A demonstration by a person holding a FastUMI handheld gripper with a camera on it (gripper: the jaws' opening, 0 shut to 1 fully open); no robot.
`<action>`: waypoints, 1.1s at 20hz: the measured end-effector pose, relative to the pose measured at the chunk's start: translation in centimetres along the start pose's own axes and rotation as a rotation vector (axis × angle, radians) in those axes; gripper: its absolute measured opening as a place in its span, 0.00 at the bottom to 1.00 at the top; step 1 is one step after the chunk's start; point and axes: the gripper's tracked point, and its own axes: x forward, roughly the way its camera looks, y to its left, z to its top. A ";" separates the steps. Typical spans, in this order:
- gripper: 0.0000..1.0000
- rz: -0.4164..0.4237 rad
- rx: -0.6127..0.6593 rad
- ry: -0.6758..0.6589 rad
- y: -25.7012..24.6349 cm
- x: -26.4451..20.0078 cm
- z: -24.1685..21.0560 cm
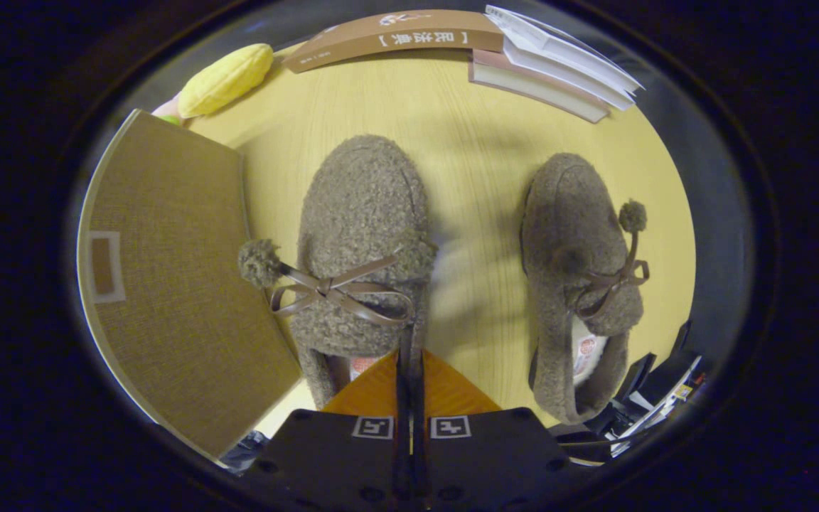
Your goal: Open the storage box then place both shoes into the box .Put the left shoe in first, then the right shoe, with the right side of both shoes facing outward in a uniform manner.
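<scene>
Gripper [409,355] fingers sit pressed together from where I watch, no gap showing between them and nothing held between their tips, which reach the heel opening of the nearer fuzzy grey-brown slipper [363,249]. That slipper lies flat on the pale yellow wooden tabletop [477,149], toe pointing away from the fingers, with a thin brown ribbon bow [335,290] tied across its top and a fluffy pompom [260,262] hanging off toward the box side. I see a second matching fuzzy slipper [580,284] lying apart from the first, on its other side, toe also pointing away, its own bow [612,281] and pompom [633,215] on its outer edge; a label patch shows inside its heel. Just beside the nearer slipper, on the far side from the second one, sits the tan woven-fabric storage box [175,277], lid closed, with a small rectangular tag frame [104,267] on its surface. Beyond both slippers, at the far edge of the table, I can make out a brown-covered book [388,39], a stack of books with white pages [552,67], and a yellow plush toy [225,78] near the far corner of the box.
</scene>
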 end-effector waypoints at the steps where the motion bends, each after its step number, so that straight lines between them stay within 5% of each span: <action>1: 0.04 -0.005 0.013 -0.012 -0.1 0.4 0.1; 15: 0.04 -0.197 0.003 -0.124 -1.5 -13.9 -2.3; 22: 0.04 -0.280 -0.138 -0.213 1.7 -22.0 -2.7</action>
